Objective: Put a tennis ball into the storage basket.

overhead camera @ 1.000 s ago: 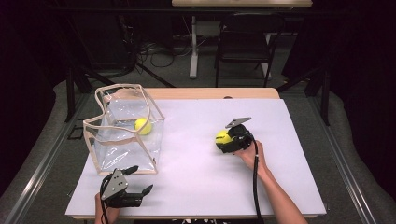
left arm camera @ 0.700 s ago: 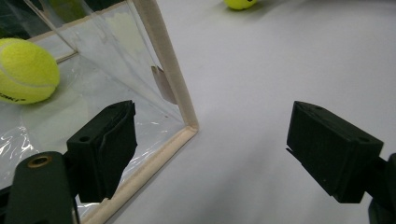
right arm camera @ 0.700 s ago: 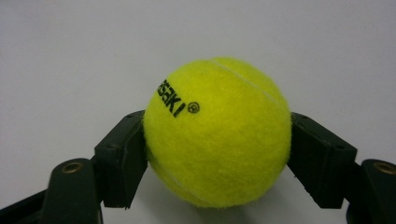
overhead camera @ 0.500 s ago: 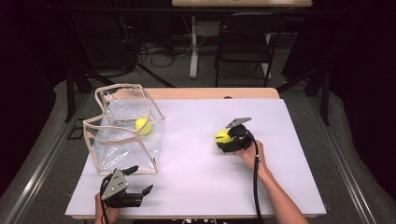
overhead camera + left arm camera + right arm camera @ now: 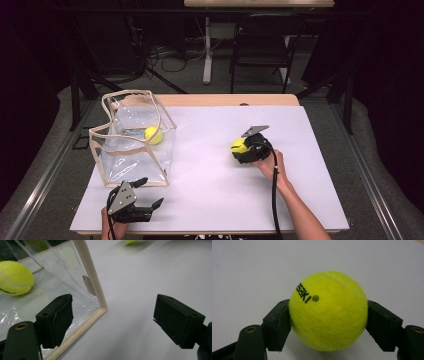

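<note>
A yellow tennis ball [image 5: 238, 145] sits on the white table sheet right of centre, and my right gripper [image 5: 242, 149] is shut on it. In the right gripper view both black pads press the sides of this ball [image 5: 328, 310], which rests on the sheet. A second tennis ball [image 5: 153, 135] lies inside a clear plastic bag [image 5: 125, 160] with beige trim at the left. My left gripper [image 5: 152, 191] stands open near the table's front edge, just in front of the bag. Between its jaws [image 5: 115, 320] there is only bare sheet, with the bag's corner trim [image 5: 92, 282] and the inner ball [image 5: 15, 277] ahead.
The white sheet [image 5: 210, 190] covers most of the wooden table. A dark chair [image 5: 260, 45] and table legs stand behind the far edge. Cables trail from both grippers toward the near edge.
</note>
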A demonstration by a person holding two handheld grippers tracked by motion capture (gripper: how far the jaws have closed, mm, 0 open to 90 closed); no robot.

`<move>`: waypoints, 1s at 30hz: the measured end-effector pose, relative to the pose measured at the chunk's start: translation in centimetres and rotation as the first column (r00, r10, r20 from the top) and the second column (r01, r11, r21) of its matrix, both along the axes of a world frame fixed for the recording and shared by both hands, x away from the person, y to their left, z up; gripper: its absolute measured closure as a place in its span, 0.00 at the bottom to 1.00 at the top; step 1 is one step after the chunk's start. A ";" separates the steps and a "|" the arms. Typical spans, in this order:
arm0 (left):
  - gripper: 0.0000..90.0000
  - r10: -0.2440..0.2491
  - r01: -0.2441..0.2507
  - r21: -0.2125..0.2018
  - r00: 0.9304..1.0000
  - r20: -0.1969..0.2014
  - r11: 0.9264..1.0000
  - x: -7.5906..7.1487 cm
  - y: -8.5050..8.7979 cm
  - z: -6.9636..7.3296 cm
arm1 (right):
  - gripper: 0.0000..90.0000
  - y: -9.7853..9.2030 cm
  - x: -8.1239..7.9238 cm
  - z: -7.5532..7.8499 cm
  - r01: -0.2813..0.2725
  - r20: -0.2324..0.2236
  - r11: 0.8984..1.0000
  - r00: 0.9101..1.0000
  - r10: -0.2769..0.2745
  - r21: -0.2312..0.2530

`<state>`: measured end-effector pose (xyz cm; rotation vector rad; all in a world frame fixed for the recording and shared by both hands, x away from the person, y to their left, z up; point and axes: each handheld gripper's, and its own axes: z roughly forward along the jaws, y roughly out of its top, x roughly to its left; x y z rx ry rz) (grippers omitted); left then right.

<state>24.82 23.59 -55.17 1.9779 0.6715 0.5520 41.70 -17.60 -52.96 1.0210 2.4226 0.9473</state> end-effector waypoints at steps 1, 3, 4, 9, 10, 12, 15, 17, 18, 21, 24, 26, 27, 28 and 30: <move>0.18 -0.001 0.001 0.001 1.000 0.001 1.000 0.0 0.0 0.0 | 0.29 0.0 0.0 0.0 -0.001 0.000 1.000 1.000 0.001 0.001; 0.18 -0.002 0.002 0.002 1.000 -0.001 1.000 0.0 0.0 0.0 | 0.29 0.0 0.0 0.1 0.001 0.004 1.000 1.000 -0.001 0.003; 0.18 -0.002 0.002 0.001 1.000 0.000 1.000 0.0 0.0 0.0 | 0.29 0.0 -0.1 0.1 0.002 0.004 1.000 1.000 -0.002 0.000; 0.18 -0.002 0.002 0.000 1.000 0.001 1.000 0.0 0.0 0.0 | 0.29 0.0 -0.2 0.4 -0.004 0.008 1.000 1.000 0.004 -0.008; 0.18 -0.001 0.001 0.001 1.000 0.000 1.000 0.0 0.0 0.0 | 0.29 0.0 -0.2 0.5 -0.003 0.008 1.000 1.000 0.003 -0.009; 0.18 -0.001 0.001 0.000 1.000 0.000 1.000 0.0 0.0 0.0 | 0.29 0.1 -0.3 0.5 -0.008 0.010 1.000 1.000 0.008 -0.012; 0.18 0.000 0.000 -0.001 1.000 0.001 1.000 0.0 0.0 0.0 | 0.29 0.2 -0.4 0.6 -0.008 0.009 1.000 1.000 0.008 -0.016; 0.18 -0.001 0.001 -0.001 1.000 0.000 1.000 0.0 0.0 0.0 | 0.29 0.3 -0.4 0.6 -0.014 0.014 1.000 1.000 0.015 -0.015; 0.18 -0.001 0.001 0.000 1.000 0.000 1.000 0.0 0.0 0.0 | 0.29 0.3 -0.4 0.6 -0.014 0.013 1.000 1.000 0.015 -0.016; 0.18 -0.002 0.002 0.000 1.000 0.000 1.000 0.0 0.0 0.0 | 0.29 0.3 -0.5 0.8 -0.015 0.008 1.000 1.000 0.016 -0.020; 0.18 -0.002 0.002 -0.001 1.000 0.000 1.000 0.0 0.0 0.0 | 0.29 0.4 -0.6 0.9 -0.014 0.009 1.000 1.000 0.015 -0.023; 0.18 -0.002 0.002 -0.002 1.000 -0.001 1.000 0.0 0.0 0.0 | 0.29 0.4 -0.7 0.9 -0.016 0.008 1.000 1.000 0.017 -0.025; 0.18 -0.001 0.001 -0.002 1.000 -0.001 1.000 0.0 0.0 0.0 | 0.29 0.4 -0.7 1.0 -0.016 0.007 1.000 1.000 0.016 -0.025; 0.18 0.000 0.000 -0.003 1.000 -0.001 1.000 0.0 0.0 0.0 | 0.29 0.4 -0.7 1.0 -0.018 0.006 0.999 1.000 0.018 -0.029; 0.18 0.000 0.000 -0.002 1.000 -0.001 1.000 0.0 0.0 0.0 | 0.29 0.4 -0.7 1.1 -0.017 0.008 0.999 1.000 0.018 -0.031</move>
